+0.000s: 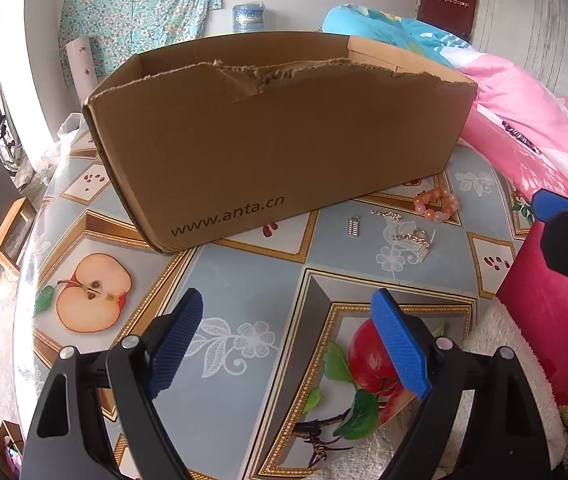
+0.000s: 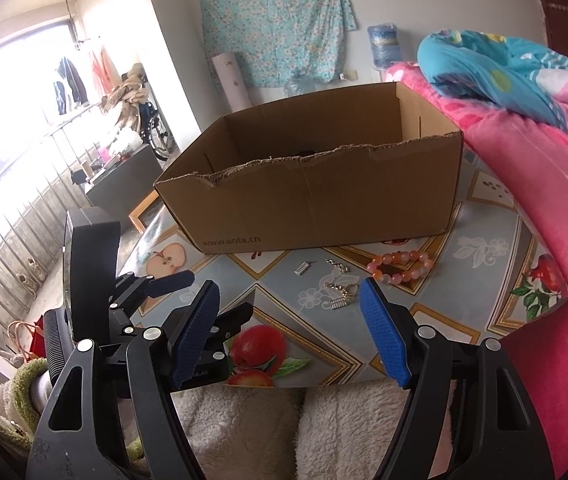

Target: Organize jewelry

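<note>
Two handheld grippers, left gripper (image 1: 290, 344) and right gripper (image 2: 290, 330), built of matte black plastic with triangular cut-outs in the arms. Ribbed blue pads (image 1: 400, 346) on each finger, silver round screw heads (image 2: 151, 333) at the pivots. Fluffy cream-white garment (image 2: 251, 420) below.

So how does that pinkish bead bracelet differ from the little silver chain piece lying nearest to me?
The bead bracelet is a closed loop of round orange and pale pink beads; the silver chain piece is thin metal links with a ring and a small ribbed charm. The bracelet is bulkier and lies closer to the cardboard box; the chain piece is finer and sprawls loosely. Both rest on the patterned tablecloth, outside the box, untouched.
</note>
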Tool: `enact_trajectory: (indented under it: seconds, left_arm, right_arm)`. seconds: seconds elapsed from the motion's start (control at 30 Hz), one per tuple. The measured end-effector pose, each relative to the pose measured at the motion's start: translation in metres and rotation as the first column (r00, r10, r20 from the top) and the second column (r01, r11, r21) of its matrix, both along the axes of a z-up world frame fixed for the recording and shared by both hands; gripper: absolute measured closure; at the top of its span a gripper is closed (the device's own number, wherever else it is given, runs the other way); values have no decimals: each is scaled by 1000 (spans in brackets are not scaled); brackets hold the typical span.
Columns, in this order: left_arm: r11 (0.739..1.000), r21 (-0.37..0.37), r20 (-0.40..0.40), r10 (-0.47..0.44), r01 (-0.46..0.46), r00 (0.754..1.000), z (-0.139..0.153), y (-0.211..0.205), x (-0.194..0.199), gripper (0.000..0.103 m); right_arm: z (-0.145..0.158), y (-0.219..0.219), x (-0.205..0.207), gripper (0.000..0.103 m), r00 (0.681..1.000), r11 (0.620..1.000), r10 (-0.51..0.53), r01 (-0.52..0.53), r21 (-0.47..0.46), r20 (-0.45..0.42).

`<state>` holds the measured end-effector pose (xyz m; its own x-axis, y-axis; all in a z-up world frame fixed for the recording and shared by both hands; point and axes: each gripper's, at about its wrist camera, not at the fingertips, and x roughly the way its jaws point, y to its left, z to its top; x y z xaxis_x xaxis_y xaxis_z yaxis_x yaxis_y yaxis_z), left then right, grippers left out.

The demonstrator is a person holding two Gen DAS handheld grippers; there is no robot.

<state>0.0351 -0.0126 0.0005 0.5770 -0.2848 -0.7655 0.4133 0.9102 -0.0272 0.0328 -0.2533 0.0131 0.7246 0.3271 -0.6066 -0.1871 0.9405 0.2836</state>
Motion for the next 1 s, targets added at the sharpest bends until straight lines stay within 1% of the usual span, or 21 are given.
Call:
enact_trajectory:
  seconds: [0.23,0.57,0.83,0.9,1.0]
  left_arm:
    - [1000,15,-4,18,-18,1000,2,-2,-1,19]
    - [998,30,-12,51,-50,999,4,-2,5,19]
    - [996,33,-11,82,-82,997,5,3,7,19]
    - [995,40,-15,91,-91,996,6,4,6,19]
    - [994,38,-4,106,-106,994,12,5,7,19]
  right_arm:
    - [-4,-9,1,34,1000,1000,-1,1,23,-5]
    - [-7,-13,5,34,1000,1000,-6,6,-2,3]
    - [-8,-12,7,34,1000,1000,11,-11,-11,4]
    - [-7,-10,9,34,1000,1000,18,-18,-15,-1]
    - [-1,-10,13,34,999,999,31,-30,-22,18]
